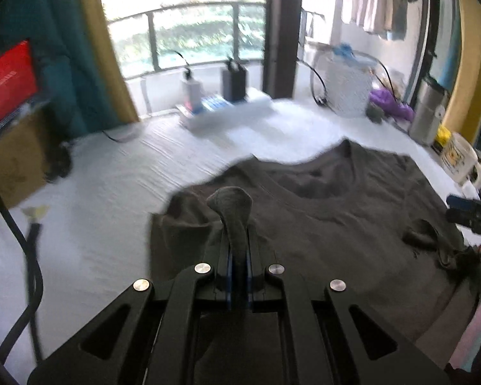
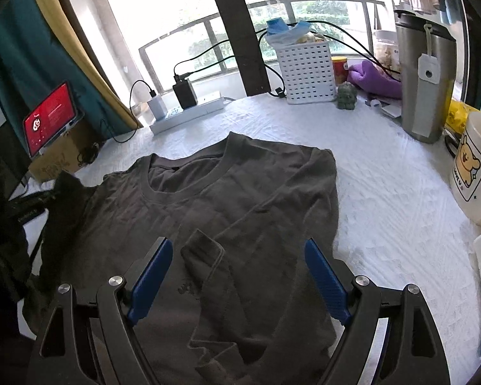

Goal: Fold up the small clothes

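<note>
Dark grey T-shirt (image 2: 240, 199) lies flat on the white-covered table (image 2: 384, 192), collar toward 12 o'clock in the right wrist view, hem toward 6; long axis runs straight away from that camera.

Left gripper (image 1: 239, 243): jaws together, clamped on a bunched fold of the shirt's left sleeve or shoulder edge, cloth sticking up past the tips. From there the shirt body spreads toward 2–3 o'clock, so the fold, by my reading, travels that way, across the long axis.

Right gripper (image 2: 237, 276): jaws wide apart, nothing between the pads; a sleeve cuff (image 2: 205, 243) folded onto the chest lies just ahead at 12 o'clock. Whether the pads touch the cloth, cannot tell.

Left hand is the nearer one to the working edge; it already holds it.

Writing: mug (image 2: 474, 166) at 3 o'clock has a bear cartoon with small lettering, unreadable. Red tablet screen (image 2: 49, 118) at 9 o'clock, text too small.
</note>
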`<action>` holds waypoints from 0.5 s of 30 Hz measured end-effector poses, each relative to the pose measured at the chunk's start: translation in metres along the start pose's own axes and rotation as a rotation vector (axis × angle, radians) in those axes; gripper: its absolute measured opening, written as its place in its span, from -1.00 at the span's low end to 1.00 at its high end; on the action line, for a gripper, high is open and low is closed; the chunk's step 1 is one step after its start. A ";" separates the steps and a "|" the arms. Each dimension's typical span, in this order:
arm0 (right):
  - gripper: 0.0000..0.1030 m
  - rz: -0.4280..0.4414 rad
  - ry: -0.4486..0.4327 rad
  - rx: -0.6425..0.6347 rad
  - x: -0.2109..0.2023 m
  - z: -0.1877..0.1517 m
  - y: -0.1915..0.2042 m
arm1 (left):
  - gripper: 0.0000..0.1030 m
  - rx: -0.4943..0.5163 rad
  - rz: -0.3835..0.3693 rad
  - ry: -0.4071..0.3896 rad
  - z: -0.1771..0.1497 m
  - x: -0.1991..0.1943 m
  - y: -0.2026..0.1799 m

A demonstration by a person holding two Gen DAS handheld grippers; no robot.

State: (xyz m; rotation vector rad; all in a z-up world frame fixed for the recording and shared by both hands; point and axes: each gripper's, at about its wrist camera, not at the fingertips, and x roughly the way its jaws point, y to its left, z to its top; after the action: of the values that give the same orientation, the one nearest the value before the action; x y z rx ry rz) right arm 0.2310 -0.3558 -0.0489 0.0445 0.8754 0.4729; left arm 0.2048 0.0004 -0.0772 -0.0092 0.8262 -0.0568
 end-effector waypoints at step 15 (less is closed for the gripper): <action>0.67 -0.020 0.003 -0.012 -0.005 -0.002 0.012 | 0.15 -0.060 -0.123 0.023 -0.022 -0.041 0.029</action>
State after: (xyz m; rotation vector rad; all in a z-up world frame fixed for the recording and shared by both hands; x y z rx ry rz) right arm 0.2215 -0.3471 -0.0439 0.0239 0.8749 0.4598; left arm 0.1626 0.0319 -0.0625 -0.1164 0.8493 -0.1484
